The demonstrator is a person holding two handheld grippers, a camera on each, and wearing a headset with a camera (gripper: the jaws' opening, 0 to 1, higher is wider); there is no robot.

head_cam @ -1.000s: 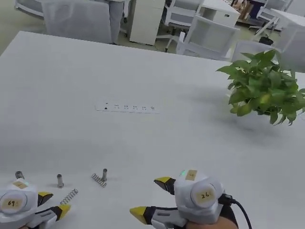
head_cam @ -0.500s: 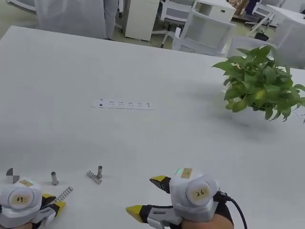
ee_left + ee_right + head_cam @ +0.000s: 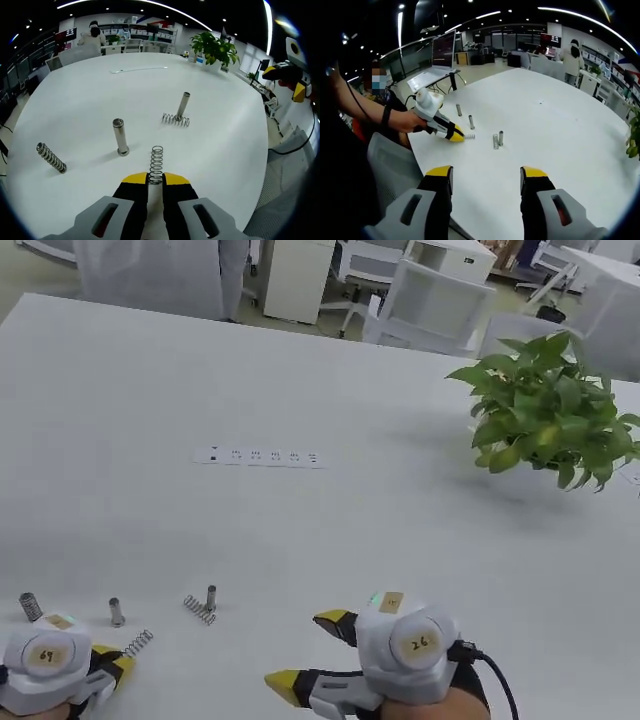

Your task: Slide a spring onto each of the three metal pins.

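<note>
At six o'clock in the left gripper view, your left claw is pinched almost closed on the near end of a spring. The spring points toward twelve with its far end free. Your right claw is spread wide and holds nothing.

At eleven o'clock from the held spring a bare pin stands on the bench. At one o'clock, farther off, a second pin has a loose spring lying at its foot. At nine o'clock a third pin already wears its coil.

I judge the spring light and soft. It will likely bow or buckle if you squeeze hard or push it end-on against a pin top, and it may flick out of the tips. Hold it lightly near one end, so the open end can drop over the pin.

The pins look slim and seem to stand loose, so a sideways nudge could tip one. Your right claw could steady the bare pin low on its shaft.
</note>
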